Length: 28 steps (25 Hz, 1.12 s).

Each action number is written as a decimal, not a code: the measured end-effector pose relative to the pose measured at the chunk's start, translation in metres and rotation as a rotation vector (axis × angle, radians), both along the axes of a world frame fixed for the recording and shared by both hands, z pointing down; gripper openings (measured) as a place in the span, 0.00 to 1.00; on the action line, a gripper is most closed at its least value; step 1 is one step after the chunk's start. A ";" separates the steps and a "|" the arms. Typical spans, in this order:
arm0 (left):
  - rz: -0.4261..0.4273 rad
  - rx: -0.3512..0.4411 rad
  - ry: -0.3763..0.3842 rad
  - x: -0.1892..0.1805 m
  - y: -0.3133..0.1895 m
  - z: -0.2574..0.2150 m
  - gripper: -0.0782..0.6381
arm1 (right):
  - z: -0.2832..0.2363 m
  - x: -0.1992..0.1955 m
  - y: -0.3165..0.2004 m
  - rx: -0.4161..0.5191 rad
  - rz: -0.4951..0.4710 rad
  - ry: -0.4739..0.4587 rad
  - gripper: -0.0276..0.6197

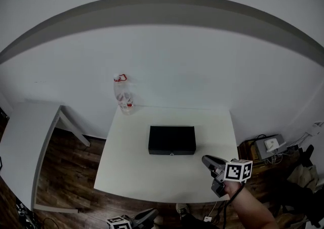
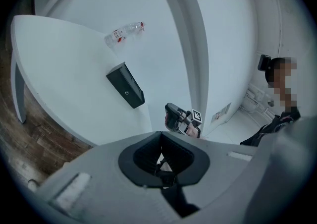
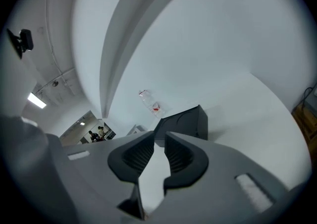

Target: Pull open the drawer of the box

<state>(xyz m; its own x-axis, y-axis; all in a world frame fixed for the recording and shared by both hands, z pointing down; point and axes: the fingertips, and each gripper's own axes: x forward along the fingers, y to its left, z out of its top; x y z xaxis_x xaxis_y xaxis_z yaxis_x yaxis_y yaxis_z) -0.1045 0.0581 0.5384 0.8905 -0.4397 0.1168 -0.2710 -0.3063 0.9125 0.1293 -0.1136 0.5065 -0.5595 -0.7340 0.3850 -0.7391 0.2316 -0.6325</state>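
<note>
A shut black box (image 1: 172,140) lies in the middle of the white table (image 1: 136,172), a small knob (image 1: 172,154) on its near front face. My right gripper (image 1: 206,161) hovers over the table's near right corner, right of the box and apart from it. Its jaws stand open with nothing between them (image 3: 159,151), and the box (image 3: 185,119) lies ahead of them. My left gripper (image 1: 148,217) is low at the table's near edge, shut and empty (image 2: 161,156). In the left gripper view the box (image 2: 126,85) is far off, with the right gripper (image 2: 174,118) beyond.
A clear plastic bottle (image 1: 123,93) with a red cap stands at the table's far left corner against the wall. A second white table (image 1: 25,137) is at the left. A grey device with cables (image 1: 271,146) sits on the floor at the right.
</note>
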 end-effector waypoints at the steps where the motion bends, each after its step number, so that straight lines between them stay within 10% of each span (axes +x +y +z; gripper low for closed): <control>1: -0.007 -0.001 -0.002 0.004 -0.003 0.001 0.12 | 0.005 0.007 -0.015 -0.015 0.005 0.008 0.15; 11: -0.078 -0.020 -0.035 0.036 -0.035 0.012 0.12 | 0.087 0.030 -0.112 -0.226 -0.052 0.109 0.19; 28: -0.077 -0.008 -0.217 0.066 -0.103 0.042 0.12 | 0.119 0.013 -0.127 -0.333 -0.054 0.051 0.14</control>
<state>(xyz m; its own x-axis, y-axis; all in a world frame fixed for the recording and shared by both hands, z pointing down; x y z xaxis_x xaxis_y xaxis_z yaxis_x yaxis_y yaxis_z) -0.0388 -0.0451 0.5802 0.8081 -0.5037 0.3054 -0.4831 -0.2700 0.8329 0.1423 -0.2403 0.6252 -0.5676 -0.5334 0.6271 -0.7643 0.0582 -0.6423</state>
